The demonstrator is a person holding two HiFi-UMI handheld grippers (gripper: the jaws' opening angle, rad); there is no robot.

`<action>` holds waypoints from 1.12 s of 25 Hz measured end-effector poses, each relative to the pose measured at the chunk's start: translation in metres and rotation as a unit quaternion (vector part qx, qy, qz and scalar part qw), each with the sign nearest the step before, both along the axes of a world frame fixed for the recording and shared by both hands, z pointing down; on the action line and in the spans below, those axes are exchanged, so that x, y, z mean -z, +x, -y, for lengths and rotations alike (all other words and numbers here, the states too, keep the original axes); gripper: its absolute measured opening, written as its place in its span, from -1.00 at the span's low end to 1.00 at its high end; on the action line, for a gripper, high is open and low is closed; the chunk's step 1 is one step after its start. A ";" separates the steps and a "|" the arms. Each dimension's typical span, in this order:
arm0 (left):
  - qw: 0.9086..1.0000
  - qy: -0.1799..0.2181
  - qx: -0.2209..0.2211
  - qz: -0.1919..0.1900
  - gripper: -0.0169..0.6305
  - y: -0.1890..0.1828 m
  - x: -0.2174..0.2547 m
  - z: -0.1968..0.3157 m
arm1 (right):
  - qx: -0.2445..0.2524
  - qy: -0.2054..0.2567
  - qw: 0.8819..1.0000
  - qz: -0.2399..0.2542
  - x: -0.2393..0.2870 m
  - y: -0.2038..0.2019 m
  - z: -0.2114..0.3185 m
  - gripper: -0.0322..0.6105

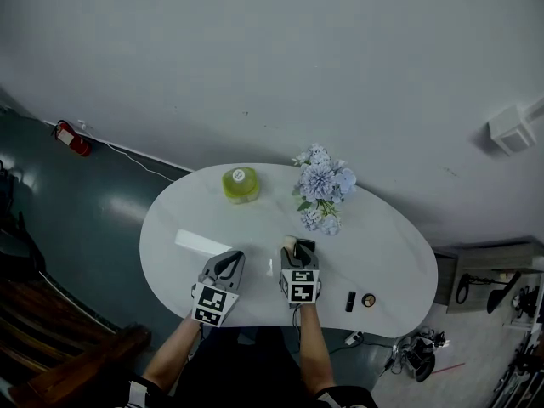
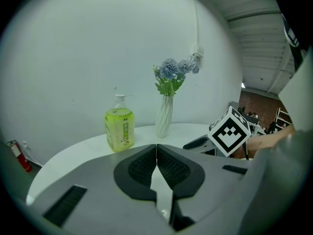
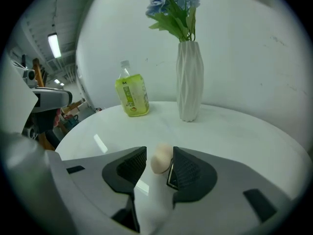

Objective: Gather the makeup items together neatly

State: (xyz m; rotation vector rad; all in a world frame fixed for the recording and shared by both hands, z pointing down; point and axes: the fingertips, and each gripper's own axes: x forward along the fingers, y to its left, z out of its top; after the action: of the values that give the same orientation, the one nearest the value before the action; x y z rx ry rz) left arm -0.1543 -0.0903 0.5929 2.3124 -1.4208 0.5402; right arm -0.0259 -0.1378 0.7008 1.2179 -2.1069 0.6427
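Observation:
A beige egg-shaped makeup sponge [image 3: 161,158] stands on the white table between the jaws of my right gripper [image 3: 160,166]. It lies close against the right-hand pad, with a clear gap to the left-hand pad. The jaws stand open around it. In the head view the sponge [image 1: 290,244] shows at the tip of the right gripper [image 1: 299,251]. A black lipstick tube [image 1: 350,301] and a small round compact [image 1: 368,300] lie to the right near the front edge. My left gripper [image 2: 156,153] is shut and empty, just left of the right one [image 1: 228,264].
A yellow-green drink bottle [image 1: 240,184] stands at the back of the oval white table [image 1: 170,228]. A white vase of blue flowers [image 1: 321,195] stands to its right. The right gripper's marker cube [image 2: 229,131] shows in the left gripper view. A dark floor surrounds the table.

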 end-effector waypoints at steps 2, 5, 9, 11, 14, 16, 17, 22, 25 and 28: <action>1.000 -0.001 0.003 0.001 -0.89 -0.004 -0.001 0.002 | -0.002 -0.010 1.000 -0.005 -0.009 -0.001 0.000 -0.36; 1.000 -0.006 0.005 0.005 -0.89 -0.010 -0.003 0.003 | -0.005 -0.020 1.000 -0.005 -0.016 -0.004 0.000 -0.35; 1.000 -0.011 0.006 0.007 -0.89 -0.014 -0.006 0.004 | -0.007 -0.027 1.000 -0.008 -0.022 -0.006 0.001 -0.35; 1.000 -0.013 0.005 0.007 -0.89 -0.015 -0.007 0.006 | -0.009 -0.025 0.999 -0.020 -0.022 -0.005 0.003 -0.36; 1.000 -0.013 0.005 0.007 -0.89 -0.017 -0.007 0.007 | -0.010 -0.019 0.999 -0.038 -0.022 -0.002 0.006 -0.40; 1.000 -0.012 0.004 0.008 -0.89 -0.018 -0.007 0.007 | -0.013 -0.022 0.999 -0.034 -0.022 -0.002 0.006 -0.44; 1.000 -0.012 0.003 0.008 -0.89 -0.018 -0.007 0.007 | -0.015 -0.023 0.999 -0.031 -0.021 -0.003 0.006 -0.45; 1.000 -0.009 0.001 0.008 -0.89 -0.017 -0.005 0.008 | -0.018 -0.016 0.999 -0.032 -0.018 -0.001 0.006 -0.47; 1.000 -0.006 -0.001 0.009 -0.89 -0.017 -0.002 0.007 | -0.020 -0.003 0.999 -0.028 -0.008 0.000 0.005 -0.47; 1.000 -0.001 -0.004 0.009 -0.89 -0.014 0.003 0.006 | -0.023 0.007 0.999 -0.021 0.010 0.003 0.003 -0.48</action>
State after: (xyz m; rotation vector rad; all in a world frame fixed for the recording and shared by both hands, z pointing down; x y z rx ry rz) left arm -0.1679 -0.0960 0.5895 2.3195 -1.4191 0.5659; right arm -0.0226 -0.1413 0.6913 1.2798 -2.0566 0.6178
